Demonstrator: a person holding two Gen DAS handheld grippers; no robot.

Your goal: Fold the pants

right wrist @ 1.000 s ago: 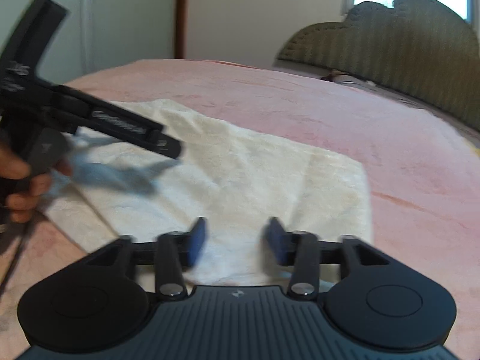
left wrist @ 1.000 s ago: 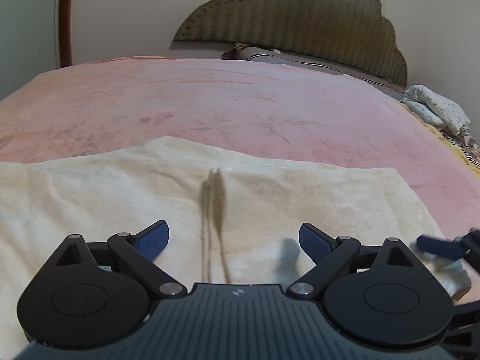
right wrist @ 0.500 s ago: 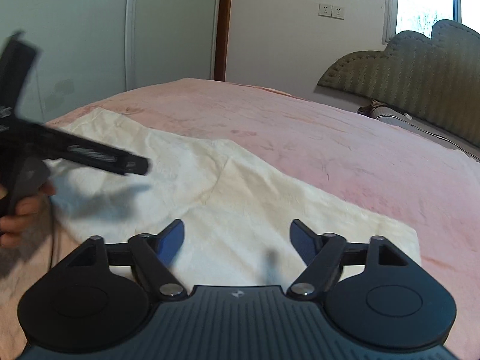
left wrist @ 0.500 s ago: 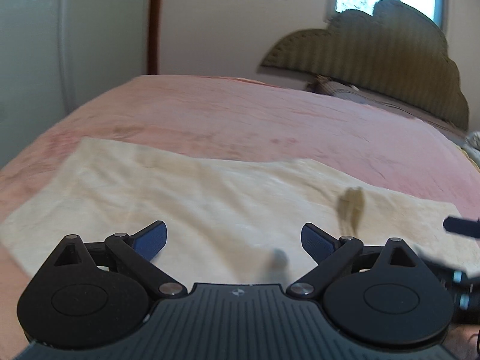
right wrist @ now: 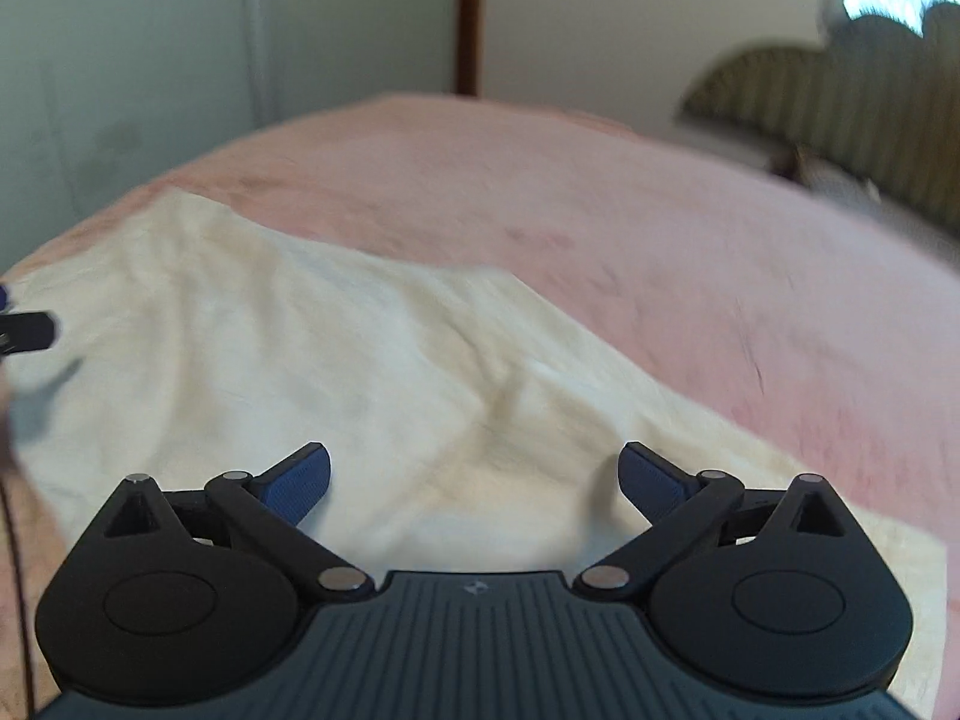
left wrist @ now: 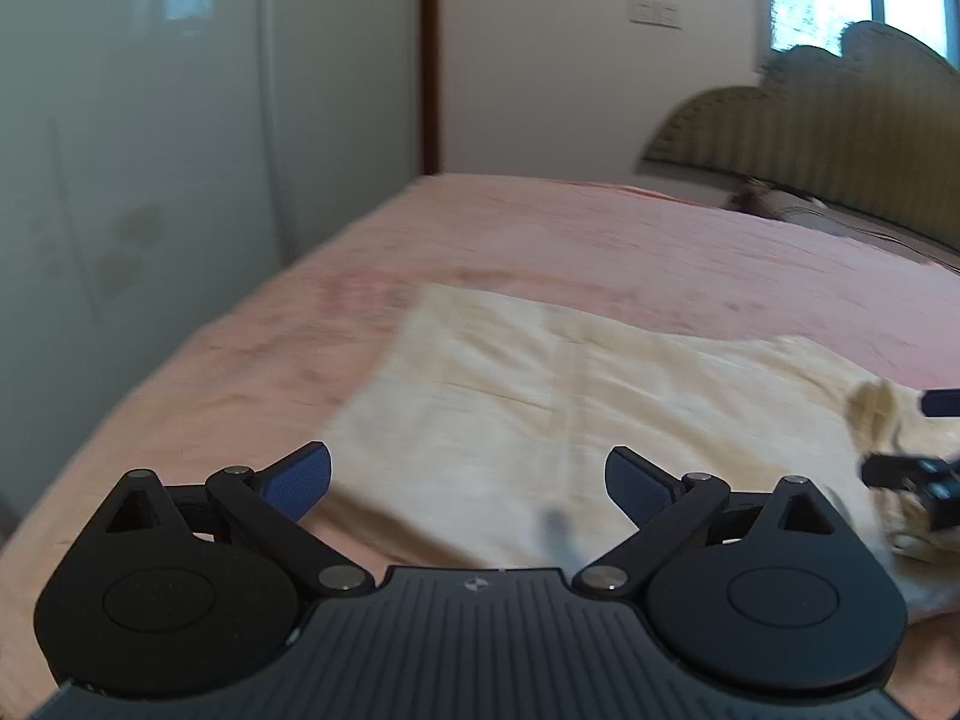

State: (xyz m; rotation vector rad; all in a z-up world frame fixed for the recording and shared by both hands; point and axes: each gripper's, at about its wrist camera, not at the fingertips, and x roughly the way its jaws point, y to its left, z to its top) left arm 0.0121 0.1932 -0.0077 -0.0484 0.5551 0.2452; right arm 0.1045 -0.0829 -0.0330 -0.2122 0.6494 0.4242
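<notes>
The cream pants [left wrist: 576,396] lie spread flat on the pink bedspread [left wrist: 600,234]. My left gripper [left wrist: 468,483] is open and empty, just above the near left edge of the cloth. My right gripper [right wrist: 474,480] is open and empty over the pants [right wrist: 336,354] near their right end. The right gripper's fingertips [left wrist: 900,468] show at the right edge of the left wrist view, at a bunched fold of the cloth. The left gripper's tip [right wrist: 27,330] shows at the left edge of the right wrist view.
A padded olive headboard [left wrist: 840,96] stands at the far right of the bed. A pale wardrobe [left wrist: 150,150] and a brown door frame [left wrist: 429,54] stand past the bed's left edge. The pink bedspread [right wrist: 660,228] stretches beyond the pants.
Both views have swung left toward the wardrobe. My right gripper's jaws have opened wide. My left gripper has moved toward the pants' left end, still open.
</notes>
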